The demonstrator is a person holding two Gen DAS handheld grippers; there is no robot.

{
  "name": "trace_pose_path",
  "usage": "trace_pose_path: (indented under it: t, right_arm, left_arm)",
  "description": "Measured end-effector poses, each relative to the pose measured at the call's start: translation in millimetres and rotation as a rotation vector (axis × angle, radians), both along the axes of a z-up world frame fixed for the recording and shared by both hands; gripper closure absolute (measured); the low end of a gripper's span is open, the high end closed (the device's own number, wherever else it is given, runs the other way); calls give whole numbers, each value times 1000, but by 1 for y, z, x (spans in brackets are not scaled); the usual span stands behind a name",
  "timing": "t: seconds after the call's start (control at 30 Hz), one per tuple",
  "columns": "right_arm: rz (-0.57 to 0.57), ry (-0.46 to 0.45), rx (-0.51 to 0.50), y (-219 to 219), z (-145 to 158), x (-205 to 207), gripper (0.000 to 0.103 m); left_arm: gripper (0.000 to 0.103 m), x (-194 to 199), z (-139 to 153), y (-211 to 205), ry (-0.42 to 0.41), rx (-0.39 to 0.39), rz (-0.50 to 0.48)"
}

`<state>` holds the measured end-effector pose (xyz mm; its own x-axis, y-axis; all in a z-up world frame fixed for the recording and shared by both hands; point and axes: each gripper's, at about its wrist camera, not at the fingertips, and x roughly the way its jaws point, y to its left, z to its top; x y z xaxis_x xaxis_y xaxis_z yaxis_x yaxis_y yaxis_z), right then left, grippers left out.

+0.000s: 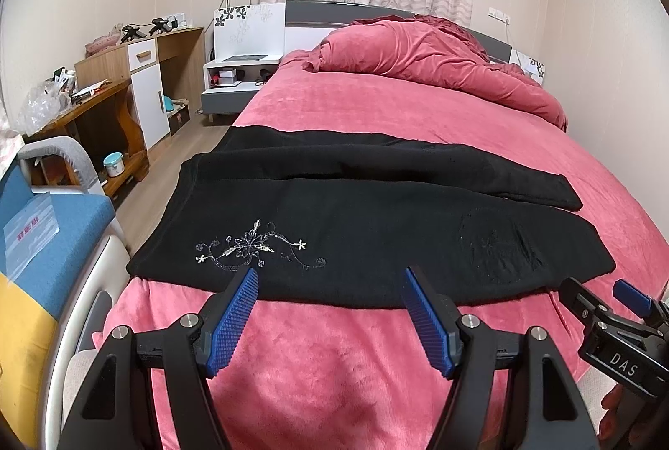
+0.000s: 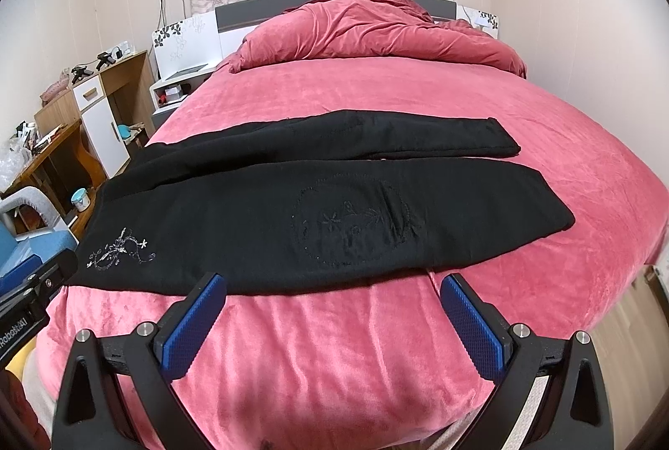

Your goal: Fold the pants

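Black pants [image 1: 355, 224] lie spread flat across the pink bed [image 1: 317, 374], waist at the left with silver flower embroidery [image 1: 255, 247], legs running right. They also show in the right wrist view [image 2: 292, 207], near leg in front, far leg behind. My left gripper [image 1: 328, 280] is open and empty, its blue pads just at the pants' near edge. My right gripper [image 2: 334, 285] is open and empty, also at the near edge, further right. The right gripper shows in the left wrist view [image 1: 602, 293] beside the pants' leg end.
A bunched pink duvet [image 1: 426, 52] lies at the head of the bed. A wooden desk and white cabinet [image 1: 142, 90] stand along the left wall. A blue and yellow chair [image 1: 42, 249] stands at the bed's left corner. A nightstand [image 1: 238, 73] stands by the headboard.
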<state>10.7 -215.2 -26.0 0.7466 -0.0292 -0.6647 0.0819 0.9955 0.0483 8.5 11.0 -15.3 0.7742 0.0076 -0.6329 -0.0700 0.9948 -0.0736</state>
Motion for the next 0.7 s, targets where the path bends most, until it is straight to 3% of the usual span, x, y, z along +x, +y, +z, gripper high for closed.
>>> trace_pose_path:
  t: [0.53,0.7]
  right_arm:
    - [-8,22,-2,-4,-11,4,0]
    - [-33,61,3,-17,-27,11,0]
  left_arm:
    - [30,7,-11,7,44,-12,18]
    - [30,18,-30,24,140,-153,-1]
